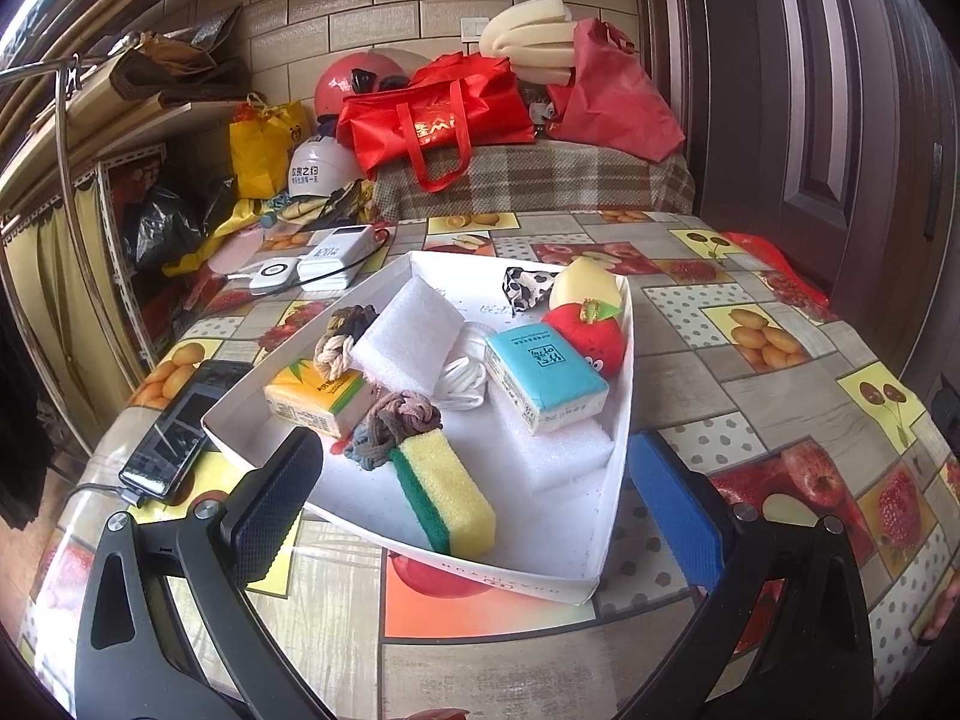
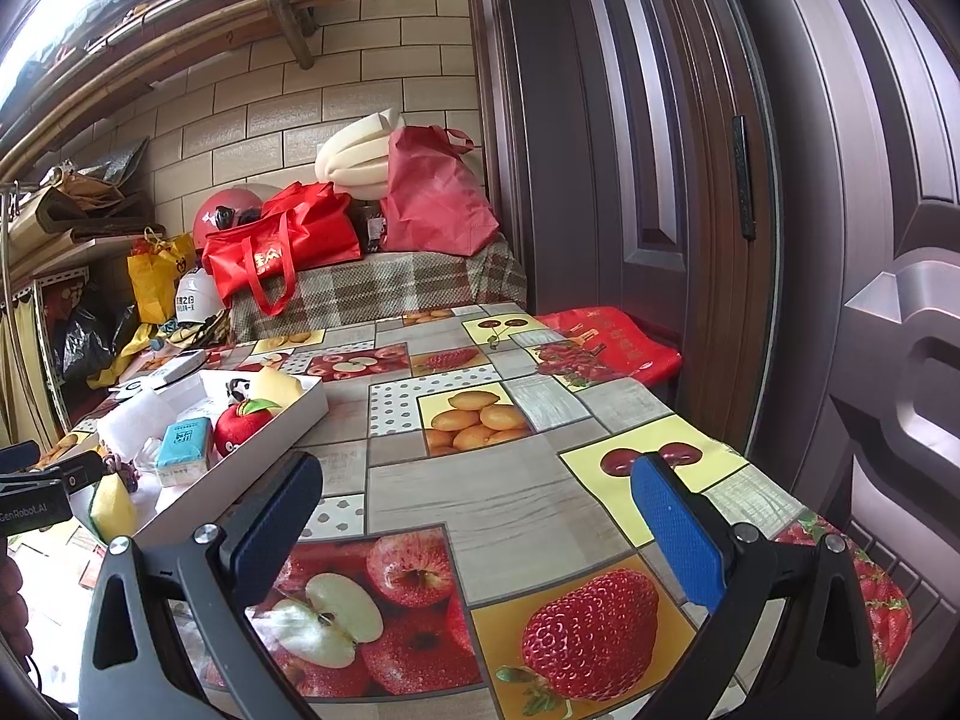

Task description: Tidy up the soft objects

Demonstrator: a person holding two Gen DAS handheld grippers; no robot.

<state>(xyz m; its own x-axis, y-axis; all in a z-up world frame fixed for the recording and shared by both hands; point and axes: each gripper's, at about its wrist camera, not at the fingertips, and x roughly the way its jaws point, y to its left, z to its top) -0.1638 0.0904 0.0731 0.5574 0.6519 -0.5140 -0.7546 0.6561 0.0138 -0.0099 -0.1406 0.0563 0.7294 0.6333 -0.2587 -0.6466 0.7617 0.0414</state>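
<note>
Above the white tray (image 1: 612,516) of soft items, left hand-held gripper (image 1: 474,498) released, right hand-held gripper (image 2: 477,516) released over tablecloth (image 2: 510,498)

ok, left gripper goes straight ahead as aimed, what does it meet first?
Most likely the yellow-and-green sponge lying at the near end of the white tray, between the open fingers of the left gripper. Depth is unclear; a low path would meet the tray's near wall first.

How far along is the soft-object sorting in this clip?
Done: nothing visibly sorted; the sponge, blue tissue pack, plush apple and foam blocks all sit jumbled in the white tray. In hand: nothing; left gripper and right gripper are open. Left: everything.
</note>
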